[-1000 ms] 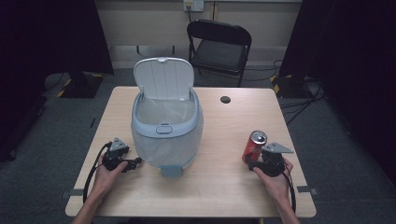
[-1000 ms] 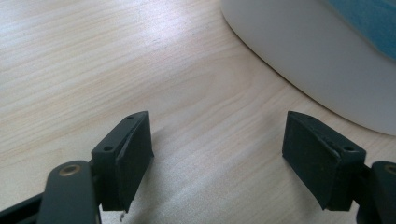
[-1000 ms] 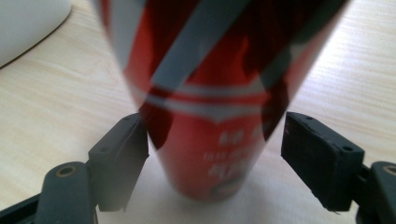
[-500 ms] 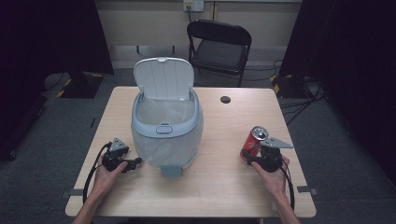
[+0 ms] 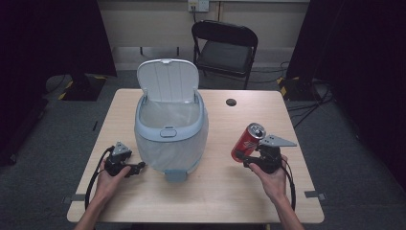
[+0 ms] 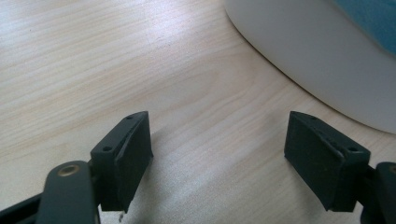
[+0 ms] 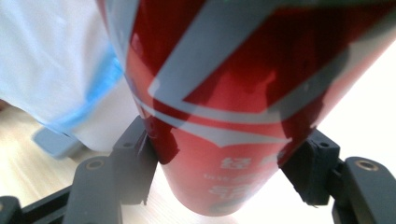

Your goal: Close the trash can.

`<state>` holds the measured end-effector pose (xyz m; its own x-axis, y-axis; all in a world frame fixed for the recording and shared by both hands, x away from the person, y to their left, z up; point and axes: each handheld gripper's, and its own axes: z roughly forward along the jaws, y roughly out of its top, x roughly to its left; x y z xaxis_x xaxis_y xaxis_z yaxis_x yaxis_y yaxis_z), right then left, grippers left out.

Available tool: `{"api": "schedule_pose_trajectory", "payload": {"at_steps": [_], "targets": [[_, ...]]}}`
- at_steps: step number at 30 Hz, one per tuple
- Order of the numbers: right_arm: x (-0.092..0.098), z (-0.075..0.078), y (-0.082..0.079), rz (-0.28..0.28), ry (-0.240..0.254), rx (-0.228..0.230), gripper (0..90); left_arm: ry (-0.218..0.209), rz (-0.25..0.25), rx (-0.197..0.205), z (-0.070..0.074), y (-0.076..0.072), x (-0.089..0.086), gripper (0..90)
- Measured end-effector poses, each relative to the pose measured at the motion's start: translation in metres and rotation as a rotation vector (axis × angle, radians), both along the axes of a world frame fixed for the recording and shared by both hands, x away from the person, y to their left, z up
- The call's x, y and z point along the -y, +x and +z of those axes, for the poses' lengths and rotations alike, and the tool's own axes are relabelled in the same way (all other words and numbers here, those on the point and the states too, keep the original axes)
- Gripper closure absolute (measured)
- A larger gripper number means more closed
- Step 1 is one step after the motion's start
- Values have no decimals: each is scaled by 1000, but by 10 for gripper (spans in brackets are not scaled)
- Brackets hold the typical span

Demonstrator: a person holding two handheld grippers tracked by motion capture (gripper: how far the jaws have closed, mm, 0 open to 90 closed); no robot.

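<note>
A light wooden table (image 5: pixel 215 191) is set in a dark room, with a black folding chair (image 5: pixel 225 48) placed beyond its far edge. A pale blue bin (image 5: pixel 170 136) with its lid (image 5: pixel 167 81) raised is seen left of the table's middle. A red can (image 5: pixel 247 142) is clamped low on its body between the jaws of the right gripper (image 5: pixel 244 159), tilted, to the right of the bin. The left gripper (image 5: pixel 139 166) is held just beside the bin's base, its jaws spread wide over bare wood. A small black disc (image 5: pixel 231 102) is seen near the far edge.
</note>
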<state>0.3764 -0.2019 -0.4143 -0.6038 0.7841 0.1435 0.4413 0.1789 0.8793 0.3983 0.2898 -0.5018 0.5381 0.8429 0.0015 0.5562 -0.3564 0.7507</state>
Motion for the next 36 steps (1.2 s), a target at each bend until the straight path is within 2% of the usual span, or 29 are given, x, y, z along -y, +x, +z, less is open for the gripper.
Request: {"api": "schedule_pose_trajectory", "payload": {"at_steps": [8,13,22,30,36], "targets": [[-9,37,-2,70,23,33,341,0,0,0,0,0,0,227],[-15,60,-1,106,39,69,341,0,0,0,0,0,0,227],[-27,108,3,145,47,135,343,-1,0,0,0,0,0,227],[-35,138,5,163,55,179,343,-1,0,0,0,0,0,227],[-40,157,10,183,90,209,344,-1,0,0,0,0,0,227]]}}
